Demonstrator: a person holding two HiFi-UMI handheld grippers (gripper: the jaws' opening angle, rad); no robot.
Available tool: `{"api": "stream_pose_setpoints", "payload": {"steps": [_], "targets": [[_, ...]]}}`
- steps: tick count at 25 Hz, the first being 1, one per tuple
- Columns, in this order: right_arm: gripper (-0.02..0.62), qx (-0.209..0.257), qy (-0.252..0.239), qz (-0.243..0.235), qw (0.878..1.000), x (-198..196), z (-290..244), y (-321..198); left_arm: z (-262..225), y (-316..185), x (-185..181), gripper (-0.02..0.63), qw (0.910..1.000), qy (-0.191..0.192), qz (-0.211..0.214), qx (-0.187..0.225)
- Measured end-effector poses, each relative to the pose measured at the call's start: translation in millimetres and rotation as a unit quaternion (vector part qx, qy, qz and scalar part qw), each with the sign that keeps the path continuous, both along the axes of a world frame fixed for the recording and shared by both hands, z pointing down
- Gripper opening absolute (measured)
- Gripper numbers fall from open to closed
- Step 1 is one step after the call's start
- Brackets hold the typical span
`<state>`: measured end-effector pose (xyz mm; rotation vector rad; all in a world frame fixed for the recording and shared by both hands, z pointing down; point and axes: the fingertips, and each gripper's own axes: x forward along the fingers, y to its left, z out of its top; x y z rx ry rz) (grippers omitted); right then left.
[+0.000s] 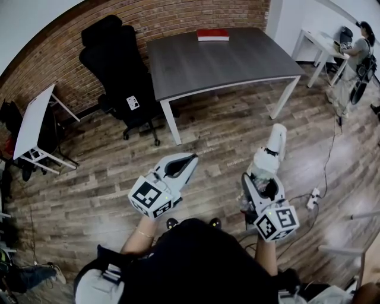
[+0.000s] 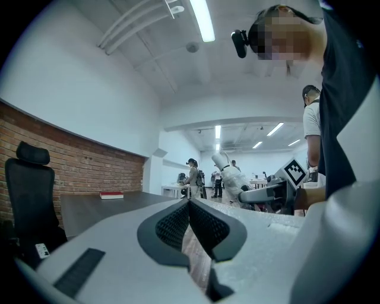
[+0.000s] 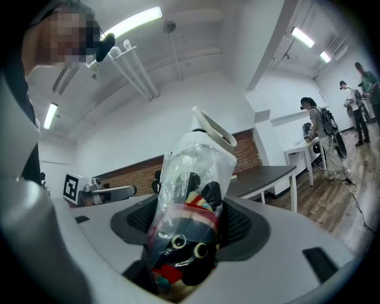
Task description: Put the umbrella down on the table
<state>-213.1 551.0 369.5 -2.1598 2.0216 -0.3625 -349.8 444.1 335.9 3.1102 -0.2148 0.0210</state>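
Umbrella [image 1: 274,142] off the desk [image 1: 196,68], clamped in the right claw [image 1: 259,181]: folded, sleeved in clear plastic, white handle end out past the jaw tips toward twelve o'clock, cartoon eyes on the fabric down between the pads. Jaws wide apart around that bundle, pads pressed against both sides of it. Right forearm stretched forward from the torso at about one o'clock, claw held level over the wooden floor [image 1: 107,178], marker cube at its rear end, nearest the body.

Left claw [image 1: 189,159] at about eleven o'clock, likewise level and pointed forward, jaws closed tip to tip with nothing between them, marker cube at the wrist end, left forearm stretched forward from the body. Both claws side by side, clearly apart.

Desk well ahead at twelve o'clock, grey top, white legs, red book [image 1: 212,34] lying near its far edge. Black office chair [image 1: 116,65] at eleven o'clock just beside the desk, near the brick wall [image 1: 148,15]. Small white desk [image 1: 29,122] at nine o'clock. Another person [image 1: 359,50] at two o'clock beside a far white desk [image 1: 317,38] in the corner.
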Motion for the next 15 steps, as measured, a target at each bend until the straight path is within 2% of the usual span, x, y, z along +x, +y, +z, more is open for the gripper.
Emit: {"api": "stream_pose_setpoints", "payload": {"steps": [9,15], "targets": [[0.29,-0.006,-0.007,0.0,1.0,36.9,7.4,18.7,4.9,14.7,29.1,0.002,0.9999,-0.003,-0.014,-0.002],[0.29,-0.004,-0.013,0.013,1.0,54.9,6.0,26.7,2.9,17.7,48.8,0.002,1.0,-0.006,-0.006,-0.004]]}}
